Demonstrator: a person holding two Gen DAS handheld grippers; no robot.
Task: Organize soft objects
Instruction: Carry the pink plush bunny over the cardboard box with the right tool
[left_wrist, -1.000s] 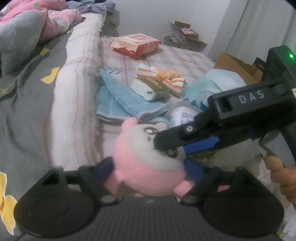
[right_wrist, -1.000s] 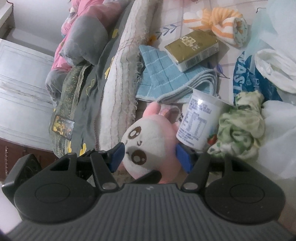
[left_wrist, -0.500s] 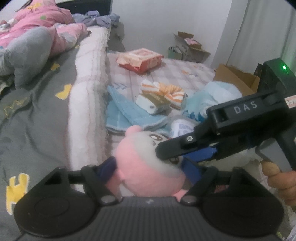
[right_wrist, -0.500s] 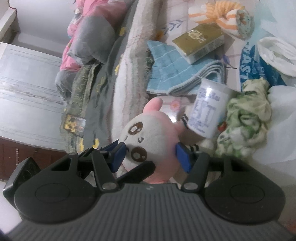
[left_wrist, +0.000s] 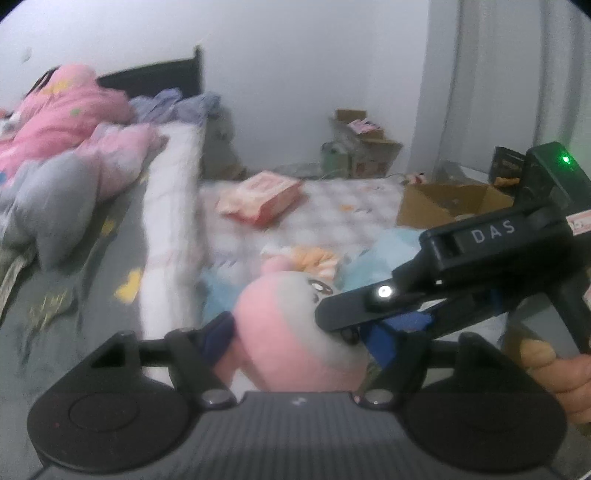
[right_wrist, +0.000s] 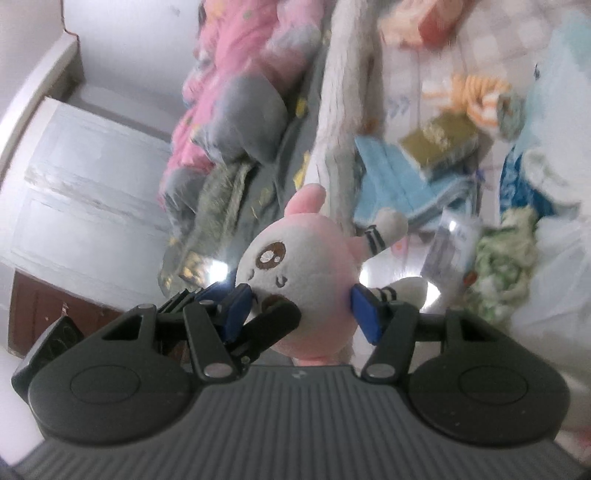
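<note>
While the round pink-and-white plush toy (right_wrist: 303, 266) is clamped off the bed between the right gripper (right_wrist: 301, 310), the left gripper (left_wrist: 299, 343) is closing on it too. Behind, a folded blue towel (right_wrist: 391, 184) and blurry white tub (right_wrist: 450, 243) are seen. "DAS" is printed on the right gripper.

plush toy (right_wrist: 306, 254) between both tools' pads
</note>
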